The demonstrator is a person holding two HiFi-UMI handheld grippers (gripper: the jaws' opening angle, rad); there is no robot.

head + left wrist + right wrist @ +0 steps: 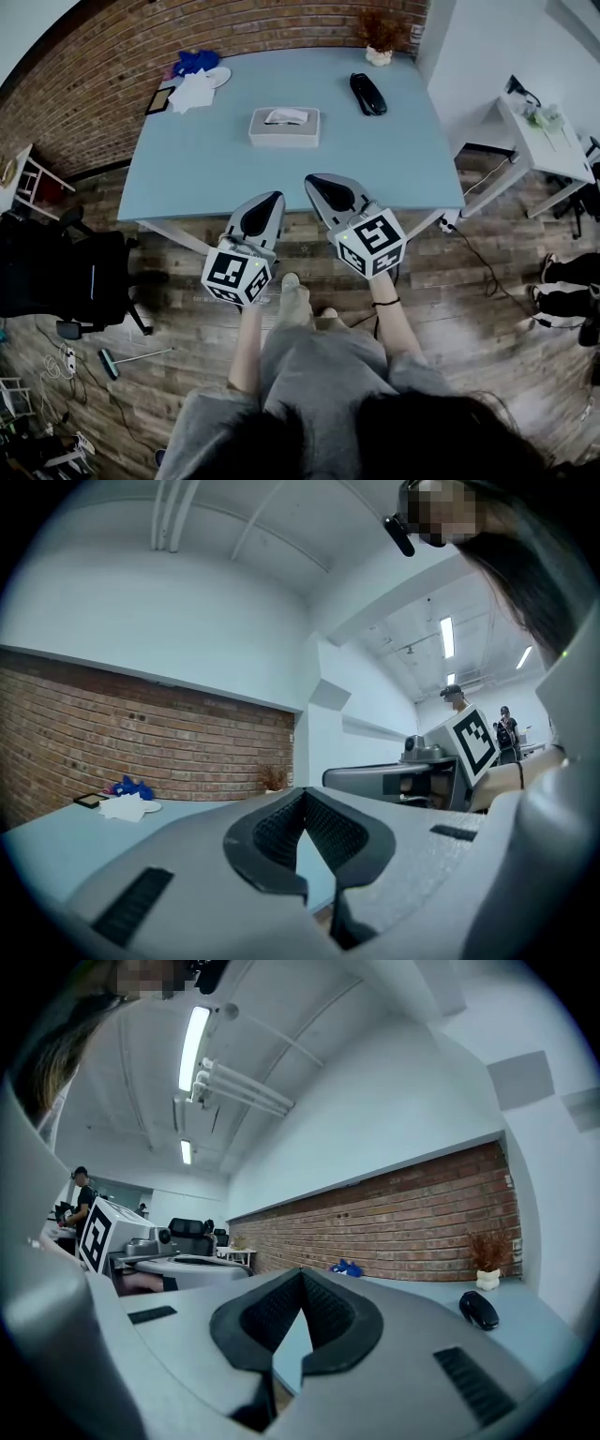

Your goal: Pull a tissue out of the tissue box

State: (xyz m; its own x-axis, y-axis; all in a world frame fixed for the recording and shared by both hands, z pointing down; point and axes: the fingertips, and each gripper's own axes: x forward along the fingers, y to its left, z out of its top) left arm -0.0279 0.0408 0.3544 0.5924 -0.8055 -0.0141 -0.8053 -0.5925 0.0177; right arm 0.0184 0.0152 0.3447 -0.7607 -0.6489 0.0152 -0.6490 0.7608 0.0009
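Currently left claw [274, 196], right claw [311, 179] both closed, empty, by table [206, 169] edge, tissue box [284, 131] well beyond

I stand in office workroom: red brick wall [103, 70], pale blue rectangular table [281, 173], black swivel office chair [61, 272], fluorescent ceiling strip lights [195, 1046].

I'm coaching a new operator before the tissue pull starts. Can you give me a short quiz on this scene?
1. True or false: the right gripper is touching the tissue box.
2. What sticks out of the box's top slot? A: a white tissue; B: a pen; C: a cable.
3. Fill in: the jaws of the left gripper are ___.
Key: 1 false, it hangs well apart from the box; 2 A; 3 shut, with nothing between them, like the right's.
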